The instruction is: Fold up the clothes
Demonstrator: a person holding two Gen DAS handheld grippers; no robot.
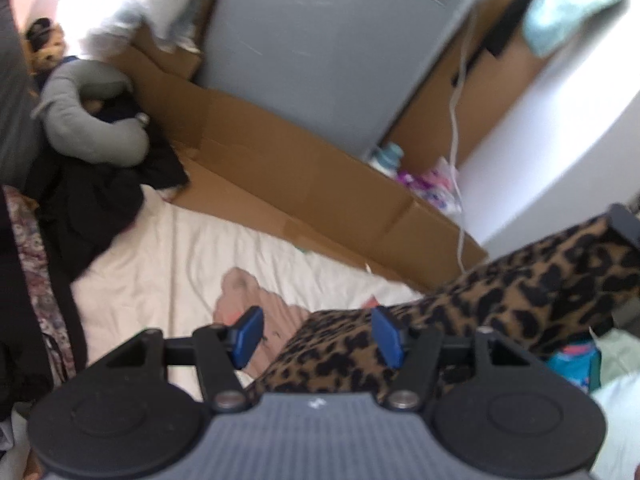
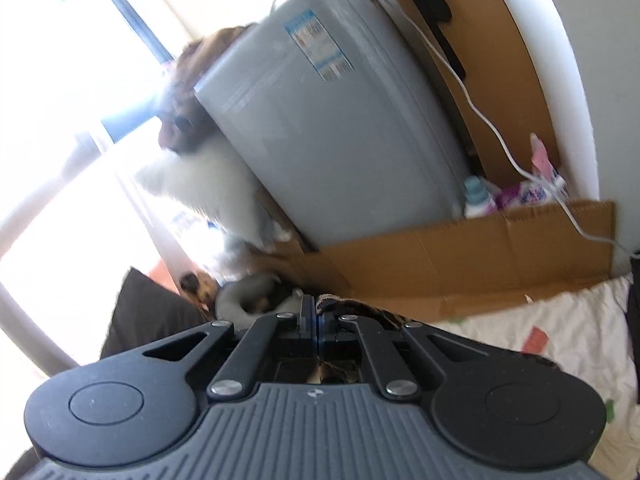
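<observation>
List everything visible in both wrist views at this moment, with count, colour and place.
Leopard-print garment: one, tan and black, held up over the bed, stretching to the right.
Bed sheet: one, white, below.
Pink cloth: one, pale pink, on the sheet.
Dark clothes: a pile, black, left on the bed.
Neck pillow: one, grey, on the pile.
Cardboard: flattened, brown, along the bed edge.
Appliance: one, grey-blue, behind the cardboard.
Cable: one, white, right of the appliance.
Bottle: one, white and teal, by the appliance.
Left tongs: open, blue pads.
Right tongs: shut on the garment.
</observation>
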